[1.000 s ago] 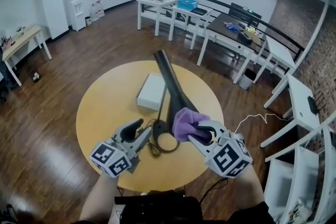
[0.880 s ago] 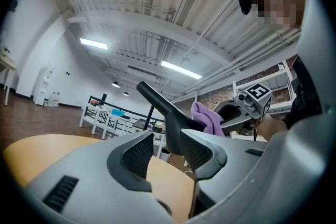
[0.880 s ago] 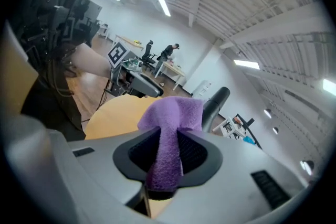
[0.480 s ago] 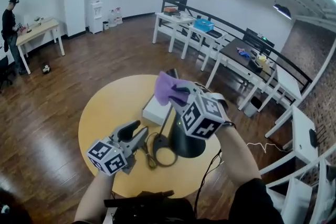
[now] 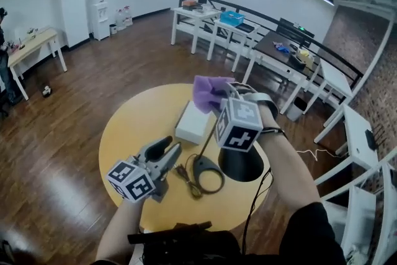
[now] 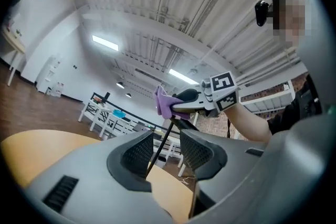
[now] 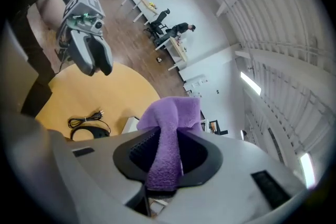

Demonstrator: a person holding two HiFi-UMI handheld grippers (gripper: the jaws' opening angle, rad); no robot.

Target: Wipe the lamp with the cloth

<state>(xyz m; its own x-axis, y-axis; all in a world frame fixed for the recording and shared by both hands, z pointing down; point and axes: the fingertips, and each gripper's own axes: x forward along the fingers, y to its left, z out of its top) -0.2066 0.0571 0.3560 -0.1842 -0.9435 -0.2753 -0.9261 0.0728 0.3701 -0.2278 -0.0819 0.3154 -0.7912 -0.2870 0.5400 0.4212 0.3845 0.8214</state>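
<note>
Tipping is the main risk: the right gripper (image 5: 218,96) pinches the purple cloth (image 5: 208,91) above the lamp (image 5: 200,164), right of centre on the table (image 5: 136,127). The left gripper (image 5: 169,147), half open and empty, sits near-left of it, bracing nothing against a push.

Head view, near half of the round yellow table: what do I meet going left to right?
Left gripper → coiled black cable → black ring-shaped lamp base → black conical lamp shade.
</note>
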